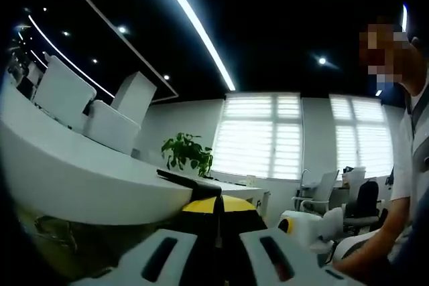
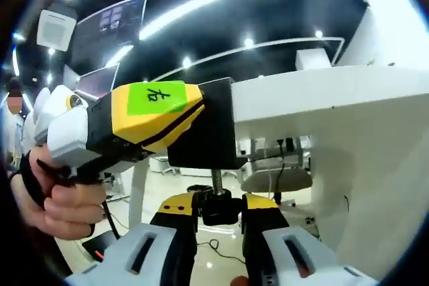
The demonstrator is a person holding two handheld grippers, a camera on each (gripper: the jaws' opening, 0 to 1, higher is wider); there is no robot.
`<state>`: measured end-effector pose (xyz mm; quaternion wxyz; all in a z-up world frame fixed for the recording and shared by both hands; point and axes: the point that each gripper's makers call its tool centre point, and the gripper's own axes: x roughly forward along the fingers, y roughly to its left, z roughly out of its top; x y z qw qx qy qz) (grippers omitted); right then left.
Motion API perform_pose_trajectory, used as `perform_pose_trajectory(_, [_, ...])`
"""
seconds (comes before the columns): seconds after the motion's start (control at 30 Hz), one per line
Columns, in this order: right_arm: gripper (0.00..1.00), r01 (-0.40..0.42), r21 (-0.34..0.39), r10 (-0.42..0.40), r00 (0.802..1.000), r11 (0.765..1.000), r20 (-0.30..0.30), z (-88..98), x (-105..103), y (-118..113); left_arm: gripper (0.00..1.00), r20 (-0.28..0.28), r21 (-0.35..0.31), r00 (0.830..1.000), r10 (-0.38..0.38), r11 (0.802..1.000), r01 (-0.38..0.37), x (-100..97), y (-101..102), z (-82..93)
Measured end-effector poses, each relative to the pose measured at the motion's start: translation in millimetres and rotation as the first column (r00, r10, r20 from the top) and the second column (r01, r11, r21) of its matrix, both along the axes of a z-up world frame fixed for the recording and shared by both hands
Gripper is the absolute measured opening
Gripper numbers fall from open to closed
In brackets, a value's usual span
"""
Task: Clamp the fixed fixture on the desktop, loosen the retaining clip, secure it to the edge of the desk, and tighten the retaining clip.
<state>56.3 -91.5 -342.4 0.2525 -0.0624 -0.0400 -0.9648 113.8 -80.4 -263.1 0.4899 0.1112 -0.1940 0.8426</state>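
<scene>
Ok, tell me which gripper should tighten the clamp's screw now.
Right. The right gripper already has its jaws around the screw knob beneath the desk edge, while the left gripper holds the black clamp body against the desk and should probably keep steadying it.

The clamp (image 2: 201,132) is black, its screw knob (image 2: 220,207) black too. The left gripper (image 2: 144,122) is yellow and black — green label on top. The surface (image 2: 322,95) is white — the plant (image 1: 188,152) green.
</scene>
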Motion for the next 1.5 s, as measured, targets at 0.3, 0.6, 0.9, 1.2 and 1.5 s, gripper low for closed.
perform_pose_trajectory(0.3, [0.24, -0.237, 0.214, 0.250, 0.967, 0.948, -0.036, -2.5, 2.6, -3.5, 0.02, 0.001, -0.004, 1.000, -0.005, 1.000, 0.005, 2.5, 1.0, -1.5])
perform_pose_trajectory(0.6, [0.24, -0.464, 0.218, 0.473, 0.881, 0.858, 0.016, -5.0, 9.8, -10.2, 0.02, 0.002, -0.013, 1.000, -0.003, 1.000, 0.003, 4.0, 1.8, -1.4])
perform_pose_trajectory(0.9, [0.30, -0.451, 0.288, 0.447, 0.891, 0.845, 0.083, -25.4, 13.3, -10.5, 0.02, -0.006, 0.006, 1.000, -0.005, 1.000, 0.005, 3.9, 1.3, -0.9])
perform_pose_trajectory(1.2, [0.49, 0.027, -0.021, -0.026, 0.999, 0.999, 0.044, -17.9, 35.7, 33.3, 0.02, -0.016, -0.011, 1.000, -0.006, 1.000, 0.005, 4.1, 1.7, -0.7])
perform_pose_trajectory(1.5, [0.45, 0.295, 0.089, -0.282, 0.949, 0.951, -0.139, 19.2, 52.4, 22.8, 0.02, 0.002, 0.020, 1.000, -0.004, 1.000, 0.004, 2.1, 0.6, 0.1])
